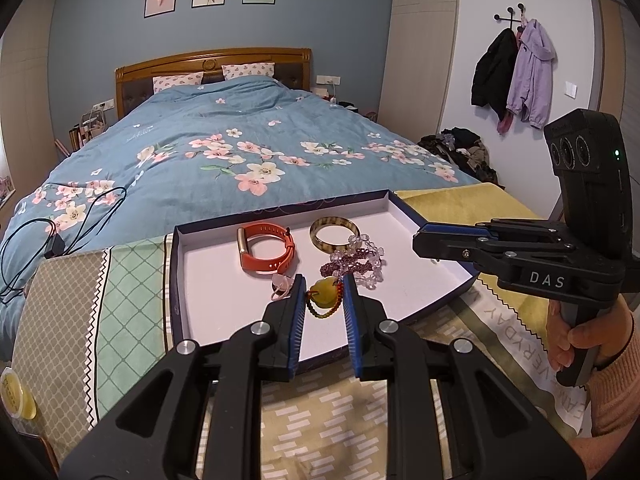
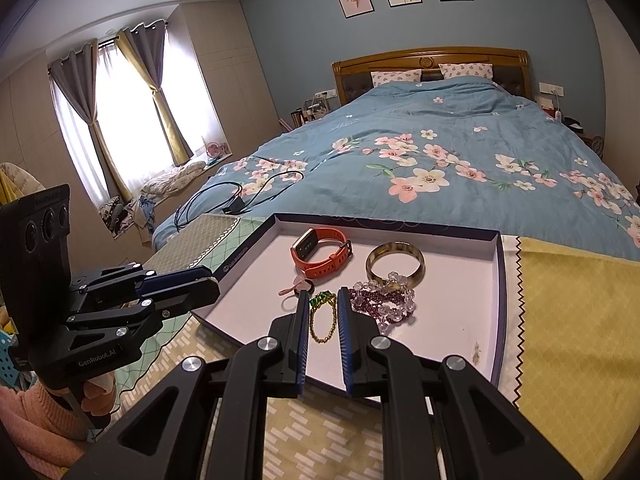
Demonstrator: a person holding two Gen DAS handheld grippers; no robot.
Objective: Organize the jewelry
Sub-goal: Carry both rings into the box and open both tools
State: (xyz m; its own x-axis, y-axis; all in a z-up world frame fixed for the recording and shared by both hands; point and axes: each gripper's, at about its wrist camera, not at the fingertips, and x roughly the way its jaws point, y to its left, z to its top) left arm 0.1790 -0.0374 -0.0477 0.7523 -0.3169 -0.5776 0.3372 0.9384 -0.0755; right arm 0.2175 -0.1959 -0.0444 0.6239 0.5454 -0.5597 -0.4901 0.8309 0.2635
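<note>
Both grippers sit over the near edge of the shallow box lid (image 1: 178, 280), which holds all the jewelry at centre frame: orange watch (image 1: 266, 252), horn-coloured bangle (image 1: 334, 234), clear and purple bead bracelets (image 1: 358, 262), a small pink ring piece (image 1: 280, 286), and a beaded cord with a yellow-green pendant (image 1: 322, 298). Left gripper (image 1: 323, 300) is narrowly open, jaws straddling the pendant, no visible contact. Right gripper (image 2: 323, 312) is also narrowly open, jaws framing the cord loop (image 2: 322, 320) in lower centre of its view. Likely step: picking the pendant cord. To do it well, I'd let one gripper take it, go for the pendant body rather than the thin cord, drop the tips flush to the lid floor before closing, and lift straight up so the beads beside it don't drag. Keep the other gripper out or pinning the lid rim. Hard to tell: whether the tips touch the lid floor, whether the cord tangles with the purple beads, and where sorted pieces should go, since no destination shows. The green bit on the cord in the right view is too small to identify.
</note>
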